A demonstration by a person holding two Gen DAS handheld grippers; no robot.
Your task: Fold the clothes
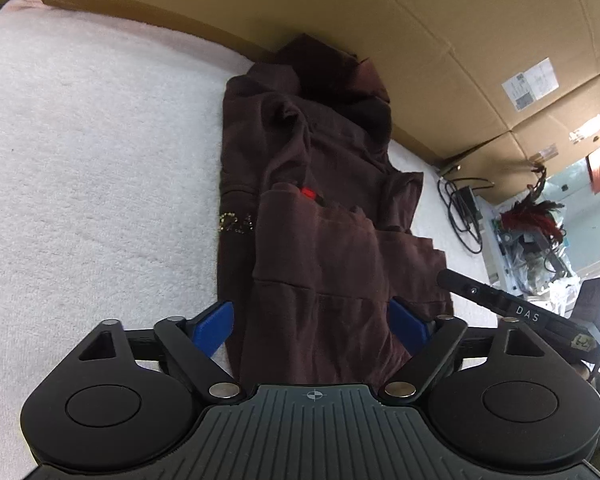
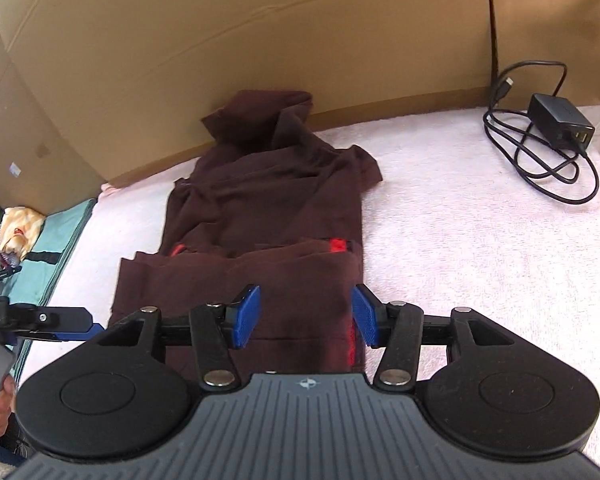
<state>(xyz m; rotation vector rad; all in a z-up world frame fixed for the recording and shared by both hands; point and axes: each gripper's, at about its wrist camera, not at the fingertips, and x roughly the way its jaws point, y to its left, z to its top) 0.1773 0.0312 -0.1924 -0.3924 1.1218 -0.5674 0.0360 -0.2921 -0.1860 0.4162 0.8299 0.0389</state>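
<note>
1. Where the left wrist view looks, the left tool (image 1: 311,326) stands spread over the brown garment (image 1: 312,200) on a pale blanket (image 1: 100,140).
2. Right wrist view alone: right tool (image 2: 306,316) spread, pinching nothing; charger (image 2: 560,120) near cardboard (image 2: 260,40).

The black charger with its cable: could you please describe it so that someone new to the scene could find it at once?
Start at the pale fluffy blanket that covers the surface in front of the cardboard wall. To the right of the dark brown garment, near the wall, lies the black charger, a small block whose black cable is looped loosely beside it. It is the only hard, black item lying on the blanket.
</note>
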